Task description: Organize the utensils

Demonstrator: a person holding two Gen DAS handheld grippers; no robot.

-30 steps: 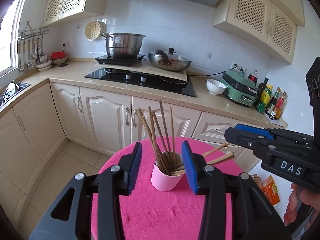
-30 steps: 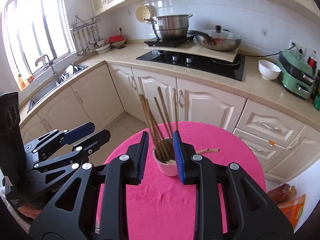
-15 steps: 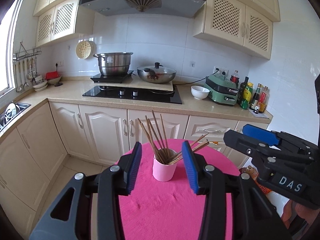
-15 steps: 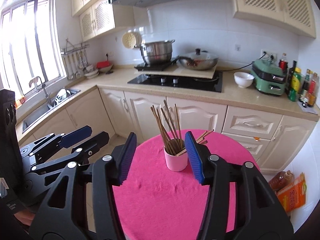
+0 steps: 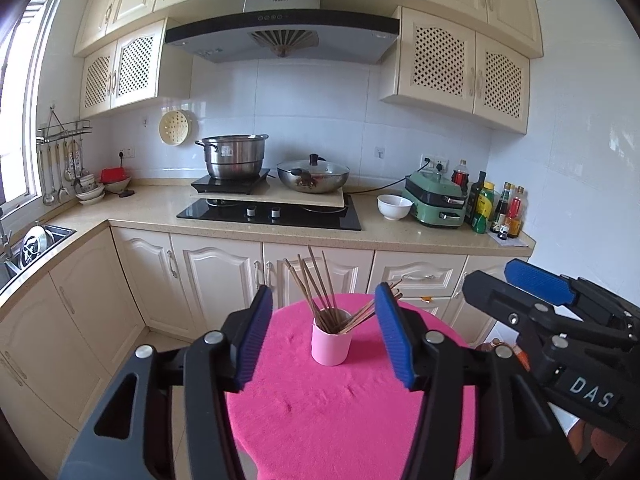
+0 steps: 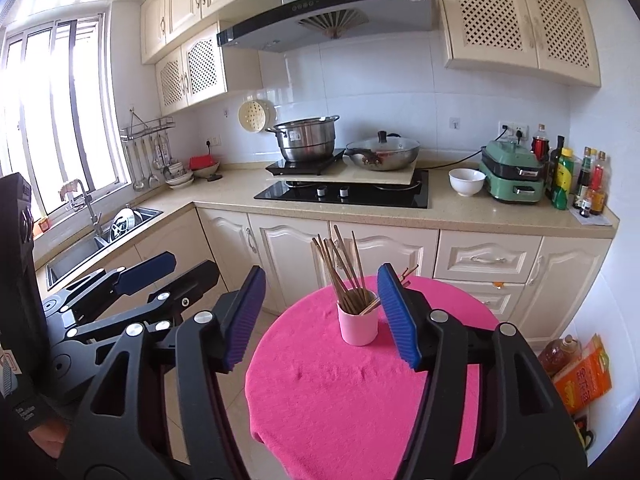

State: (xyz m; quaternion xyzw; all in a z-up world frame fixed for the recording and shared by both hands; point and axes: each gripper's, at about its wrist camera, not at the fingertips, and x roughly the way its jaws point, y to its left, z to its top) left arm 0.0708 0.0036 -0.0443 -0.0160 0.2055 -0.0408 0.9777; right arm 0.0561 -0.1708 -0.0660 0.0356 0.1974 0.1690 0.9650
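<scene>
Seemingly all the brown wooden chopsticks [image 5: 316, 296] already stand in the small pink cylindrical cup [image 5: 331, 343] on the round pink-clothed worktop [image 5: 344, 408], nothing loose remains, and both left gripper [image 5: 324, 340] and right gripper [image 6: 322, 314] are opening, empty, clear of it.

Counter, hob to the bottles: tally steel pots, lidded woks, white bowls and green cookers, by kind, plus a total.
steel pot: 1
lidded wok: 1
white bowl: 1
green cooker: 1
total: 4
</scene>
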